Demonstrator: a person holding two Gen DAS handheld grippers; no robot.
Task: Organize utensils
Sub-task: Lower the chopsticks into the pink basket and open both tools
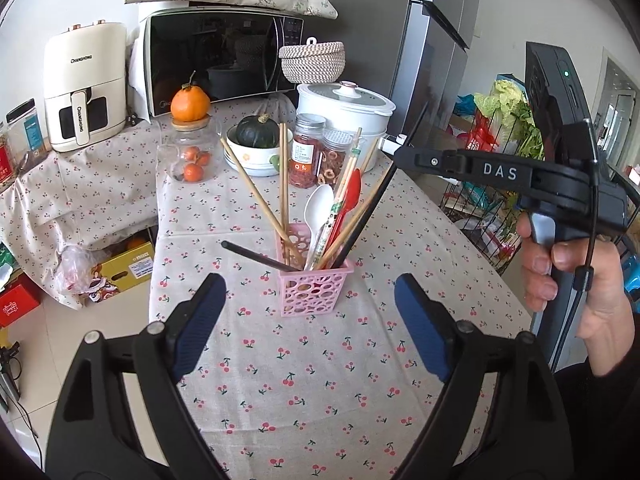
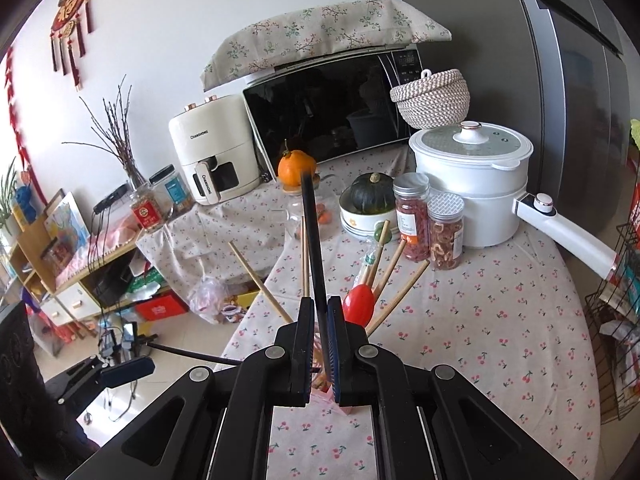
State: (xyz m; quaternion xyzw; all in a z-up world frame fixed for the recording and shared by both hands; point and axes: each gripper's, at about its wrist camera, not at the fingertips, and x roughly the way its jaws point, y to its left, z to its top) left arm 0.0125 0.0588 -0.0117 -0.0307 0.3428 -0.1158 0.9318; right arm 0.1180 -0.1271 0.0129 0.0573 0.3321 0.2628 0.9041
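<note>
A pink perforated holder stands upright on the cherry-print tablecloth, between and just beyond the fingers of my open left gripper. It holds several wooden chopsticks, a white spoon, a red spoon and two black chopsticks. One black chopstick leans out low to the left. The other black chopstick rises to the right, where my right gripper pinches its top. In the right wrist view my right gripper is shut on that black chopstick; the red spoon shows beside it and the holder is mostly hidden.
Behind the holder stand two spice jars, a bowl with a green squash, a glass jar with an orange on top, a white pot, a microwave and an air fryer. The table edge drops at left; a wire rack is at right.
</note>
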